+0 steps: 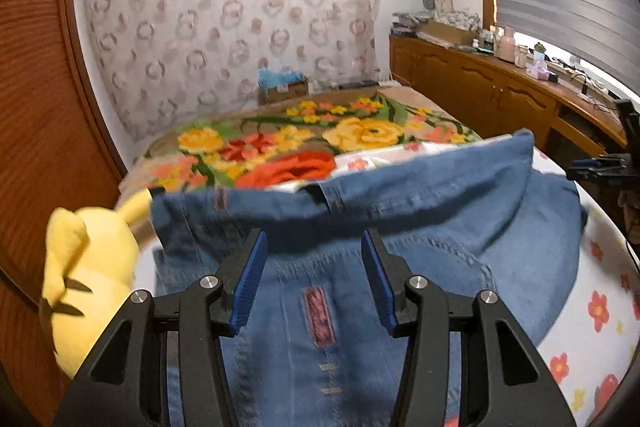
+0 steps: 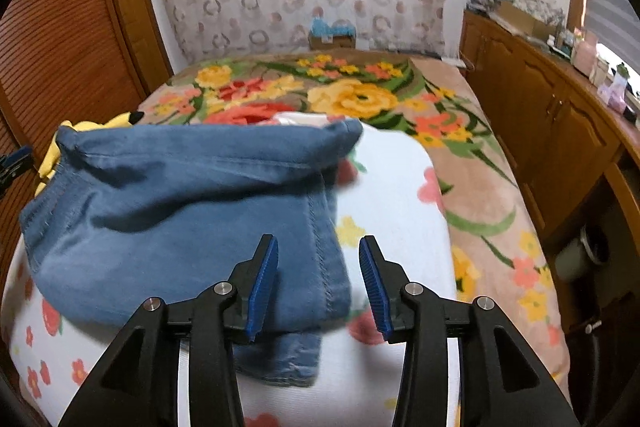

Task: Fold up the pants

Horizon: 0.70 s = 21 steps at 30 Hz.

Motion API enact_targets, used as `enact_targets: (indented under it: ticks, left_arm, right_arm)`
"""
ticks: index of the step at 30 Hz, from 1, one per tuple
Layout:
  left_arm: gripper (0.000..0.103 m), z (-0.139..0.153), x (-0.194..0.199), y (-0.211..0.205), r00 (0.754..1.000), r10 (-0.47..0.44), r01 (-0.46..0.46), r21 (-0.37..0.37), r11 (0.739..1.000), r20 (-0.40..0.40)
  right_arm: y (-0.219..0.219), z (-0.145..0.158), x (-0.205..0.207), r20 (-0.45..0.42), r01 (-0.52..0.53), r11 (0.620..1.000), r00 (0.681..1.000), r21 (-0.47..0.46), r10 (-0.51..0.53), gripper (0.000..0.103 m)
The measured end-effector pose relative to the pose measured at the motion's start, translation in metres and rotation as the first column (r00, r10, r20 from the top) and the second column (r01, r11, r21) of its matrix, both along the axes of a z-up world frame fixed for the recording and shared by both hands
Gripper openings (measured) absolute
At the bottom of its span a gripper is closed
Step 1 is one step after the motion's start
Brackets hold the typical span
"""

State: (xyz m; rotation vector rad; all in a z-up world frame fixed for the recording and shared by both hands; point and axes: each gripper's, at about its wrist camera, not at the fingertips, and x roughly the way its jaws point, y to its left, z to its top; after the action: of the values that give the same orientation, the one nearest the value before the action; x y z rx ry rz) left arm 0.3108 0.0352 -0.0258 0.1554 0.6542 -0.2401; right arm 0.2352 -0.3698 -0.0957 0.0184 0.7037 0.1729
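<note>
Blue denim pants lie folded in a thick bundle on a white flowered sheet on the bed. In the left wrist view the waistband with belt loops runs across the far side. My left gripper is open and empty just above the pants' left part. In the right wrist view the pants lie at left, a hem end poking out near the camera. My right gripper is open and empty over the bundle's right edge. The right gripper also shows at the far right of the left wrist view.
A yellow plush toy lies against the pants' left side, by a wooden louvred door. A floral blanket covers the far bed. A wooden cabinet with clutter runs along the right.
</note>
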Motion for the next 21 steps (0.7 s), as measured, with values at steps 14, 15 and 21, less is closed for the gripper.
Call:
enact_targets:
  ticks: [14, 15, 21]
  left_arm:
    - [0.050, -0.041, -0.035, 0.000, 0.993, -0.028, 0.022, -0.055, 0.998, -0.114]
    - [0.050, -0.044, -0.036, 0.001, 0.992, -0.022, 0.016, -0.053, 0.998, -0.121]
    - [0.050, -0.057, -0.040, 0.005, 0.988, 0.001, -0.007, -0.043, 0.999, -0.152]
  right_arm:
    - [-0.010, -0.001, 0.021, -0.089, -0.054, 0.988, 0.994, 0.143, 0.067, 0.007]
    - [-0.010, 0.002, 0.017, -0.076, -0.065, 0.988, 0.994, 0.141, 0.076, 0.006]
    - [-0.006, 0.038, -0.033, 0.029, -0.133, 0.978, 0.991, 0.160, 0.130, 0.005]
